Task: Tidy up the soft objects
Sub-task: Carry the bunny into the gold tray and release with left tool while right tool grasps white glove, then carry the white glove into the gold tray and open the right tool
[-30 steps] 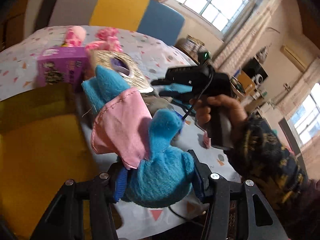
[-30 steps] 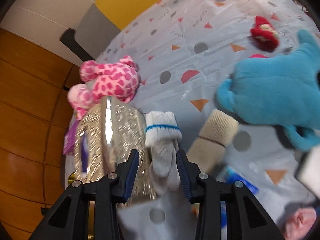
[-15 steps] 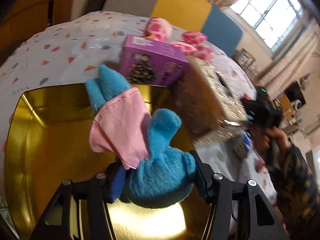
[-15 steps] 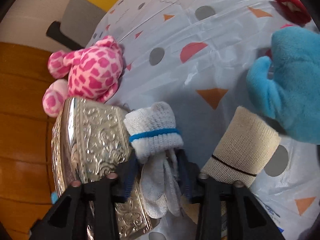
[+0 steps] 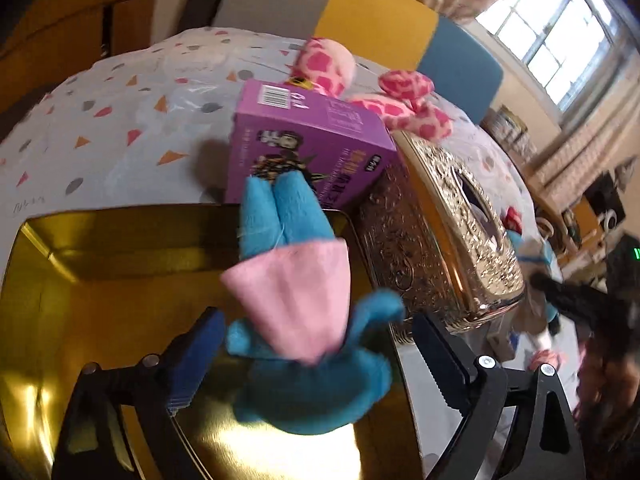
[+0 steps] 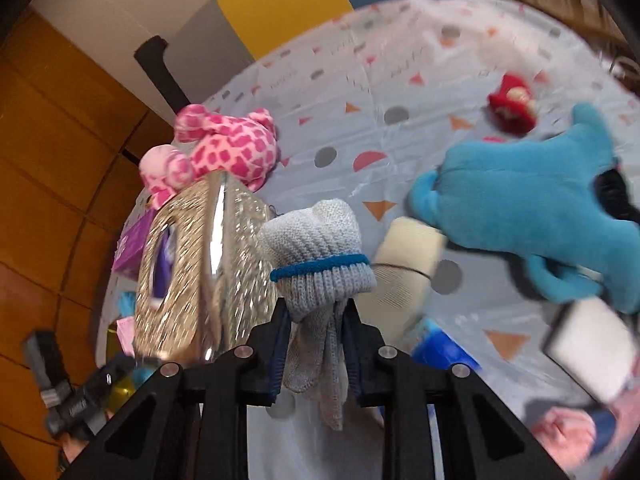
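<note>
My left gripper (image 5: 316, 344) stands open over the gold tin (image 5: 80, 300). The blue and pink plush toy (image 5: 304, 320) sits loose between its spread fingers, above the tin. My right gripper (image 6: 316, 320) is shut on a grey knitted glove with a blue band (image 6: 320, 256) and holds it up beside the silver tissue box (image 6: 200, 272). A pink spotted plush (image 6: 224, 148), a big blue plush (image 6: 528, 208), a small red toy (image 6: 512, 104) and a beige bandage roll (image 6: 404, 260) lie on the patterned tablecloth (image 6: 360, 80).
A purple box (image 5: 304, 148) stands behind the gold tin, next to the embossed tissue box (image 5: 440, 236). The pink spotted plush (image 5: 360, 92) lies beyond it. A white sponge-like block (image 6: 588, 344) and a pink item (image 6: 560, 436) lie near right.
My left gripper swung over the gold tin and opened, letting go of the blue and pink plush. My right gripper closed on the grey glove and lifted it off the cloth.
</note>
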### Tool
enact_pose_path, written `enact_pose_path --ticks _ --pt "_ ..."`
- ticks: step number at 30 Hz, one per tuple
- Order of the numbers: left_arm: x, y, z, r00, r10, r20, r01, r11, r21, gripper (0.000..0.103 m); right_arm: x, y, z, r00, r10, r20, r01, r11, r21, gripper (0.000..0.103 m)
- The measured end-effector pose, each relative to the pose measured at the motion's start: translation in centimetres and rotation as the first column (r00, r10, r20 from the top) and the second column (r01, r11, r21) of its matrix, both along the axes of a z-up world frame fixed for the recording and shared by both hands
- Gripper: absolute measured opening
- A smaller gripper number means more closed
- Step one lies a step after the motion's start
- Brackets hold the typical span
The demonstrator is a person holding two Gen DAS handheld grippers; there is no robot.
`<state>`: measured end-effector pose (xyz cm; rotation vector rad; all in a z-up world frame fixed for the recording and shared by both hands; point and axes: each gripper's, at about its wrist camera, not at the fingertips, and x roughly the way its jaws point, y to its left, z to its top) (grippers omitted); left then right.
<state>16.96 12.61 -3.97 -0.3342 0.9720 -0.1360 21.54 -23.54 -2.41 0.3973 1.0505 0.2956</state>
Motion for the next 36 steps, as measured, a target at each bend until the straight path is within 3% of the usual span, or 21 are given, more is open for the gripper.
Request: enact_pose_path --ticks 2,5,10,16,22,29,36 --pt "-1.1 0.6 0.6 0.999 0.029 0.022 -0.029 1.000 -0.009 0.095 -1.7 0.2 1.2 0.999 0.003 0.044 -0.002 1.000 -0.020 0.024" --pt "-3.3 1.0 1.4 0.996 0.063 0.058 -0.066 0.997 0.049 0.095 -4.1 1.1 2.5 0.995 0.023 0.096 -0.019 0.999 -0.037 0.024" --pt "-6.0 2.0 1.4 0.992 0.113 0.060 -0.118 0.989 0.086 0.095 -6.6 4.2 3.1 0.986 0.074 0.151 -0.056 0.991 -0.119 0.024" --pt "-8.5 3.5 1.3 0.986 0.160 0.052 -0.164 0.983 0.086 0.096 -8.8 8.3 2.7 0.980 0.164 0.111 -0.162 0.986 -0.024 0.024" --pt "-11.1 4.7 1.9 0.973 0.213 0.085 -0.221 0.969 0.111 0.103 -10.6 15.2 3.0 0.950 0.297 0.101 -0.303 0.952 0.049 0.024" --pt "-12.5 5.3 2.8 0.964 0.231 0.132 -0.250 0.957 0.146 0.103 -9.9 21.6 0.4 0.939 0.344 0.001 -0.344 0.939 0.006 0.026" --pt "-13.3 5.9 2.5 0.960 0.243 0.142 -0.263 0.955 0.139 0.103 -9.0 23.0 -2.2 0.951 0.302 -0.058 -0.306 0.948 -0.090 0.033"
